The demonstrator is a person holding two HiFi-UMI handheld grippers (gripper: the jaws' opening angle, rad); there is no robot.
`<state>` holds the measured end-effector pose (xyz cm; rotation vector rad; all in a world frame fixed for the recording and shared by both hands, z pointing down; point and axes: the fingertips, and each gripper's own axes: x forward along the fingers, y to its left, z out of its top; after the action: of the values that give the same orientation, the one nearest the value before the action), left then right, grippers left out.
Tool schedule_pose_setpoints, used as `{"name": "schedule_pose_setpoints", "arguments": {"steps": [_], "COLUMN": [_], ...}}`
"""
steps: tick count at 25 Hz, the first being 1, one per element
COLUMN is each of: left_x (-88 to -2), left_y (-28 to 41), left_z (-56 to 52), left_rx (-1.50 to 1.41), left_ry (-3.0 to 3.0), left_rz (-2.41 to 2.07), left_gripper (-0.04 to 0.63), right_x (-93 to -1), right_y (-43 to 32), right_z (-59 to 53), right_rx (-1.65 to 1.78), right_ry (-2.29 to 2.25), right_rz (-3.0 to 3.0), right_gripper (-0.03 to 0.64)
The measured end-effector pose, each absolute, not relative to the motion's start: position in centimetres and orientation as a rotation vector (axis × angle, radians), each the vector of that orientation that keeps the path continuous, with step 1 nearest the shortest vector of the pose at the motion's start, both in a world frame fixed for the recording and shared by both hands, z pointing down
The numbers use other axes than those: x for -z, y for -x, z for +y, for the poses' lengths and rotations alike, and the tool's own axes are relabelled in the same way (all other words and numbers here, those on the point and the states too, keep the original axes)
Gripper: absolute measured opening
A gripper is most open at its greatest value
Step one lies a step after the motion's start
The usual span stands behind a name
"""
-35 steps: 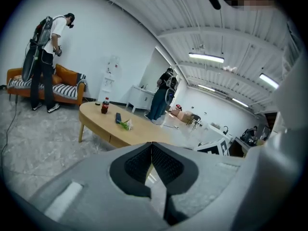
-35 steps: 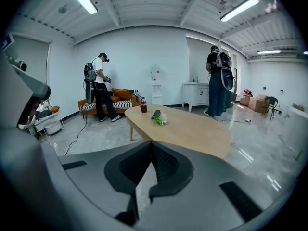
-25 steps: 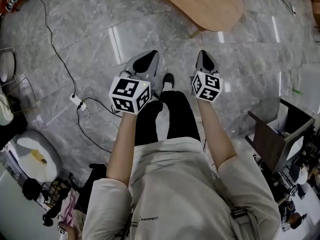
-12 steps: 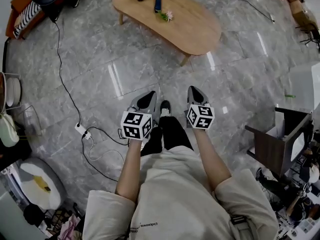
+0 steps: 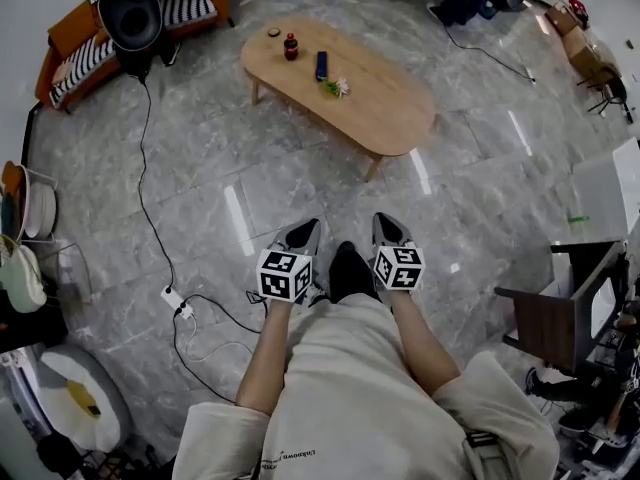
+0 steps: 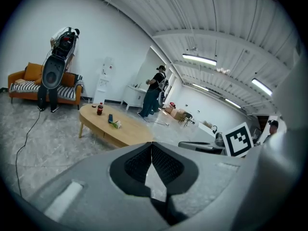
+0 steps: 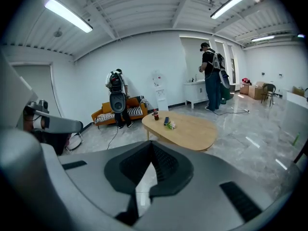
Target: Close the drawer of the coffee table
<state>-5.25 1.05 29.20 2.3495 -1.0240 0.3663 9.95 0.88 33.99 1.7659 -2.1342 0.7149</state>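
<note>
An oval wooden coffee table [image 5: 380,103] stands on the grey tiled floor a few steps ahead of me; no drawer shows on it in any view. On its top are a red-capped bottle [image 5: 291,46], a dark flat object [image 5: 321,65] and a small sprig of flowers [image 5: 334,88]. My left gripper [image 5: 302,234] and right gripper [image 5: 384,228] are held side by side above the floor, well short of the table. Each has its jaws together with nothing between them. The table [image 6: 120,129] lies beyond the left gripper [image 6: 151,146], and the table [image 7: 185,129] lies beyond the right gripper [image 7: 150,146].
An orange striped sofa [image 5: 90,43] and a black speaker on a stand [image 5: 130,13] are at the far left. A power strip [image 5: 178,303] with a black cable lies on the floor to my left. Dark furniture [image 5: 560,308] stands at right. A person [image 7: 211,76] stands at a far counter.
The head view has lifted, so the whole coffee table and the sofa have come into view. Both grippers keep their side-by-side pose and stay shut.
</note>
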Motion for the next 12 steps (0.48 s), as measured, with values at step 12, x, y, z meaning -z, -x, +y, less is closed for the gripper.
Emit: {"name": "schedule_pose_setpoints", "arguments": {"steps": [12], "left_x": [-26.5], "left_y": [5.6], "left_z": [-0.1], "left_rx": [-0.290], "left_ry": [-2.394], "left_rz": [-1.086], "left_gripper": [0.011], "right_x": [-32.9], "right_y": [-7.8], "right_z": [0.0], "right_rx": [-0.624], "right_ry": [-1.695], "right_rz": [-2.120], "right_gripper": [0.015]}}
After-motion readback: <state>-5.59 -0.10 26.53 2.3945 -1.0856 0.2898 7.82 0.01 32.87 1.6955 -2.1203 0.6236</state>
